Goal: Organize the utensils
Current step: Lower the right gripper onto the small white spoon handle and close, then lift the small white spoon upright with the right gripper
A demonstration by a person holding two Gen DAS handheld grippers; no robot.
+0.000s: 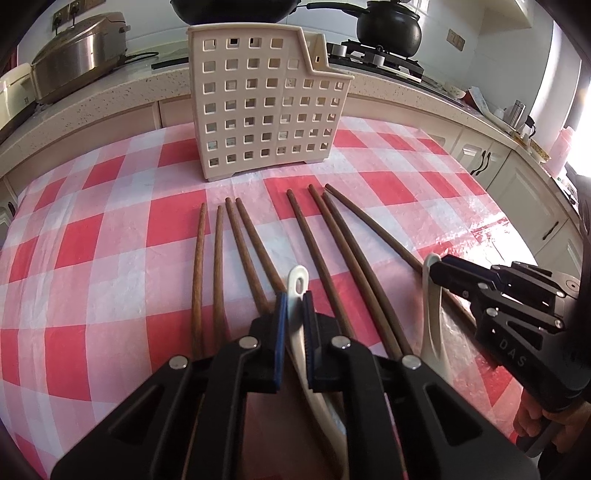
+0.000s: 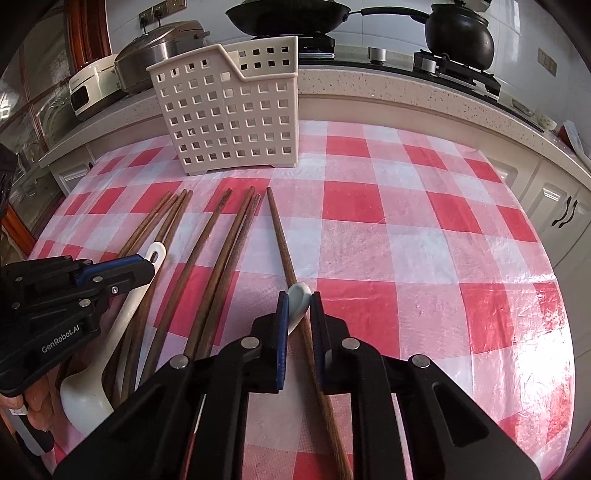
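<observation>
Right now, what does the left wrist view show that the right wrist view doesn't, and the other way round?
Only the left wrist view shows the right gripper from outside, closed on the second white spoon, plus the bottles at the counter's right end. Only the right wrist view shows the white appliance beside the steel cooker, and the bowl of the left gripper's white spoon. Both share the perforated beige utensil holder, the wooden chopsticks, the checked tablecloth and the black pot.
</observation>
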